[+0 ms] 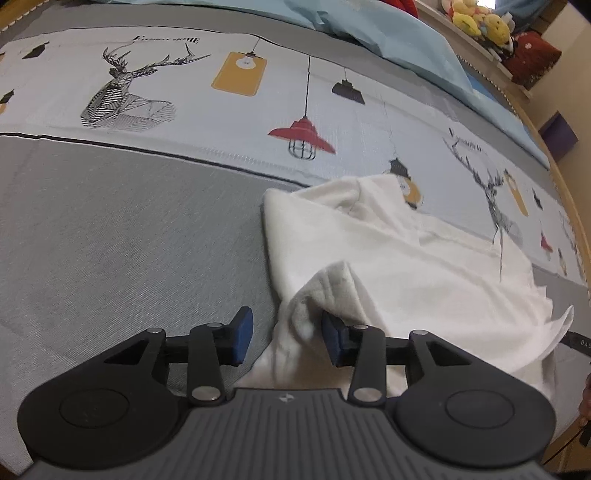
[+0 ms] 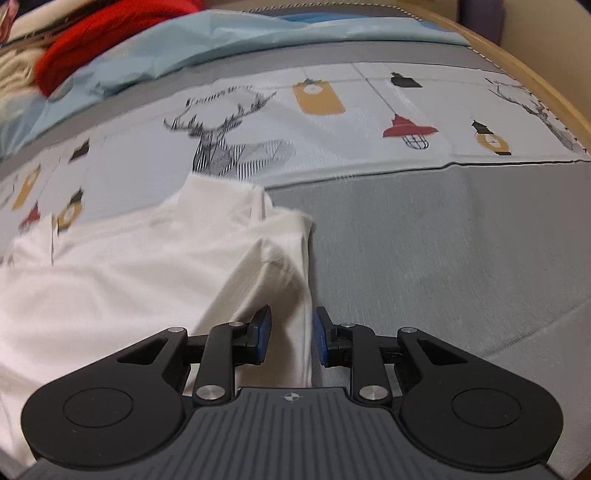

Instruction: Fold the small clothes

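Tongs first: the left tongs [image 1: 287, 341] are partly open, and their blue pads [image 1: 242, 339] do not press on anything, though a raised fold of the white shirt [image 1: 388, 258] sits in the gap between them. The right tongs [image 2: 291, 339] are open a little less, and a strip of the same white shirt [image 2: 129, 266] runs up between their pads [image 2: 263, 338], but the pads are not squeezing it. So neither pair has hold of the cloth right now, as far as I can tell. The shirt lies on the bed [image 1: 110, 229], mostly on the plain grey part of the cover, and its far end reaches onto the pale band with deer [image 1: 122, 92] and hanging lamps [image 1: 303, 134] printed on it. Each side edge of the shirt looks turned over toward the middle, one by each pair of tongs, so I think the side folds are about done. The folds are bumpy and stand up a bit, not flat. What looks left is to smooth them down and then fold the shirt in half, end to end. Farther off is a light blue blanket [image 2: 229, 40], something red [image 2: 110, 40] by it, and soft toys [image 1: 480, 20] on a shelf
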